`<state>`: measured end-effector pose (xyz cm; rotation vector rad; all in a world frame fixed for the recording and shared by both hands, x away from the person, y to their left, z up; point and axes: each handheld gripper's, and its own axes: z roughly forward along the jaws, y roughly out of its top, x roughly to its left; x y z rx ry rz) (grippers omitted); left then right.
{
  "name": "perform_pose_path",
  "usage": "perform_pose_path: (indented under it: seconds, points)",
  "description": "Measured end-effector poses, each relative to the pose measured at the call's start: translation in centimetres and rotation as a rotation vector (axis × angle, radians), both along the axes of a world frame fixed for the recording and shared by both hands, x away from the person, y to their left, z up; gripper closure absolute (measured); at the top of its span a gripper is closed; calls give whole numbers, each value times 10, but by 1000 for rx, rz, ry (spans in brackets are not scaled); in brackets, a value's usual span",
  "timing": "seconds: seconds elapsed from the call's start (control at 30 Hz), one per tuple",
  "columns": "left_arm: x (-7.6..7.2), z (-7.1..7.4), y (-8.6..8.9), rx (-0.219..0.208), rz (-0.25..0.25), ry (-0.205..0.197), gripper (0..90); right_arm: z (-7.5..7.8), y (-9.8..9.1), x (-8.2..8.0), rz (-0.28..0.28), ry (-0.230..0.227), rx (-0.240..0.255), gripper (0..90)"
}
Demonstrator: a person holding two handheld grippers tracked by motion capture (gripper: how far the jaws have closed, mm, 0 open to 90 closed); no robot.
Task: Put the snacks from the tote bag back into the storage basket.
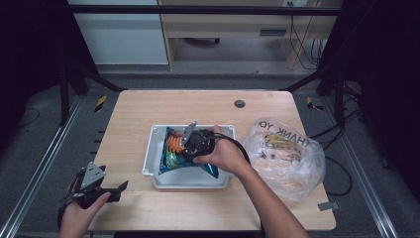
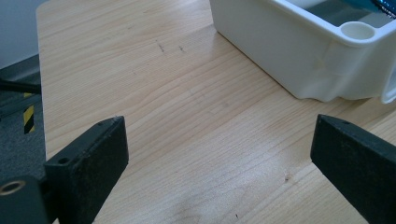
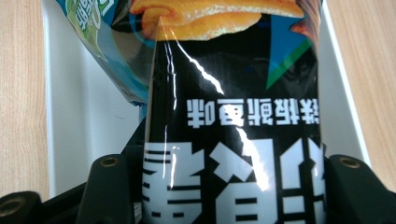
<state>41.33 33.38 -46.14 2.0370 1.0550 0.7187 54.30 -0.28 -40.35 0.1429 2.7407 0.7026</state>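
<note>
Left claw (image 1: 121, 187) is sitting idle near the desk's (image 1: 138, 106) left front edge, jaws standing wide apart with nothing between them; in the left gripper view only bare wood is lying between the two black jaws. Ahead of it and off to its right the white bin (image 2: 299, 56) is resting on the desk, well apart from the jaws. Best keeping this claw parked there so it is not crowding the bin.

Right claw (image 3: 232, 186) is clamping a snack bag (image 3: 233, 116), jaws pinched as tight as they go on its black printed end, the foil buckling and creasing between them. In the high view the right claw (image 1: 190, 134) is reaching over the bin (image 1: 153, 144) with the snack bag (image 1: 173, 148) lying slanted inside it, orange and blue print facing up. I am judging the step as settling the bag into the bin, or lifting it out; can't tell which.

To do it well: keep the pinch on the bag's flat end, not on the puffed middle, so the chips aren't getting crushed. Move straight up or down, clear of the bin wall just left of the claw. The bag's far corner could be snagging on the rim.

Right of that claw, a clear plastic bag (image 1: 287, 156) with printed lettering is slumping on the desk, just beside the bin; keep the forearm off it.
</note>
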Motion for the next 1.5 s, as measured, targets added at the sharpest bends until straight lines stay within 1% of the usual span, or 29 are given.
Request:
perform_pose_path:
  seconds: [0.13, 0.53, 0.67, 0.73, 1.2, 1.5]
  points:
    - [0, 0, -1, 0, -2, 2, 37, -6, 0, 1, -1, 9, -10, 420]
    - [0, 0, -1, 9, -10, 3, 37, -11, 0, 4, 1, 21, -21, 420]
    - [0, 0, -2, 9, -11, 4, 37, -13, 1, 5, 2, 26, -36, 419]
    - [0, 0, -2, 10, -12, 6, 37, -14, 2, 5, -6, 30, -35, 419]
    - [0, -1, -3, 13, -16, 6, 37, -18, 2, 6, -6, 41, -42, 419]
    - [0, -1, -3, 14, -17, 7, 37, -21, 2, 6, -9, 45, -39, 416]
